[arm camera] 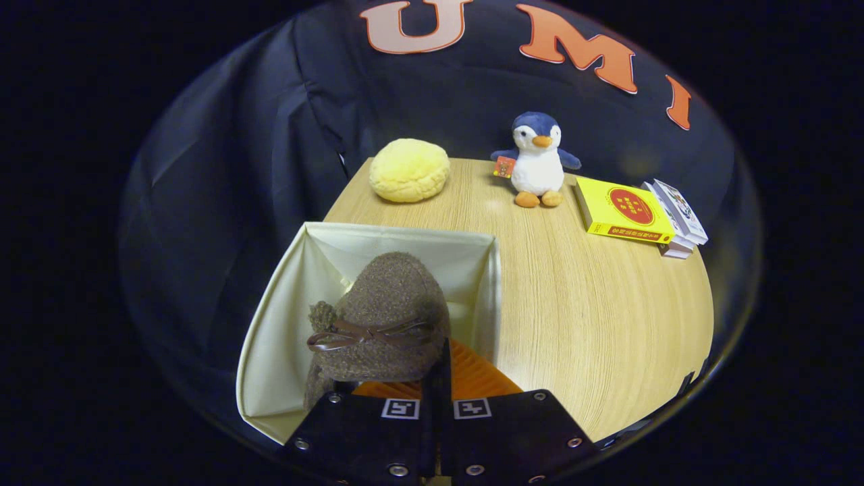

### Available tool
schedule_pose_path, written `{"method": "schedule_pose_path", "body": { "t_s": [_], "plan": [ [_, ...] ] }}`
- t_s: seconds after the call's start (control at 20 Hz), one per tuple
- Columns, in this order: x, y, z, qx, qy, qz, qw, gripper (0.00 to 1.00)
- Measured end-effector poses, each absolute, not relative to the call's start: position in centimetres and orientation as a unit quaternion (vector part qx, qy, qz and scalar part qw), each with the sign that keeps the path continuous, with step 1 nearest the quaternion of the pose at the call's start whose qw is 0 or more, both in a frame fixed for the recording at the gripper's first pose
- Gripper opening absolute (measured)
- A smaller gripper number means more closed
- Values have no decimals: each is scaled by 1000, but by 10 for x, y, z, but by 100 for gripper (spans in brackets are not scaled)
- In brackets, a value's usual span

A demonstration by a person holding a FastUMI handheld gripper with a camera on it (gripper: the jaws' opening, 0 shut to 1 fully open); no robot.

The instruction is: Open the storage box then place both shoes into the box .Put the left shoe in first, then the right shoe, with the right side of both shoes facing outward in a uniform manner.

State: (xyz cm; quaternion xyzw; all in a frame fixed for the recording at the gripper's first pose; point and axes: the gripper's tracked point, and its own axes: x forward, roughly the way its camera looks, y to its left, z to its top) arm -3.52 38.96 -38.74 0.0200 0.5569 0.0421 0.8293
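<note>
A brown fuzzy shoe point(391, 314) with a dark bow across its top hangs toe-forward over the open cream fabric storage box point(270, 351), at the height of the box's rim or a little inside it. My gripper point(439, 370) is shut on the shoe's rear edge, with the fingers close together just behind the bow. Below and left of this shoe, a further bit of brown fuzzy material point(313, 390) shows inside the box. It is mostly hidden, and I cannot tell what it is. The box stands at the left edge of the wooden table point(594, 304).
Beyond the box, at the table's far side, lie a round yellow cushion point(408, 170) and a plush penguin point(538, 162). A yellow book point(624, 210) and a small stack of white boxes point(680, 217) sit at the far right. Bare tabletop stretches to the right of the box.
</note>
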Motion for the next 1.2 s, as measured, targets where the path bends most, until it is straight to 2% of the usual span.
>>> {"method": "schedule_pose_path", "body": {
  "t_s": [0.15, 0.25, 0.3, 0.55, 0.75, 0.85, 0.9, 0.95, 1.2],
  "plan": [
    [-37, 395, -400, 3, 571, 43, 819, 5],
    [-48, 405, -412, 8, 601, 56, 797, 8],
    [-54, 406, -412, 5, 610, 59, 790, 14],
    [-67, 407, -383, 48, 608, 101, 786, 27],
    [-69, 386, -335, 103, 574, 144, 799, 40],
    [-71, 361, -312, 120, 552, 160, 810, 49],
    [-70, 346, -302, 125, 539, 163, 817, 58],
    [-68, 328, -291, 132, 525, 160, 825, 60],
    [-53, 221, -244, 147, 444, 113, 877, 82]
  ]
}}
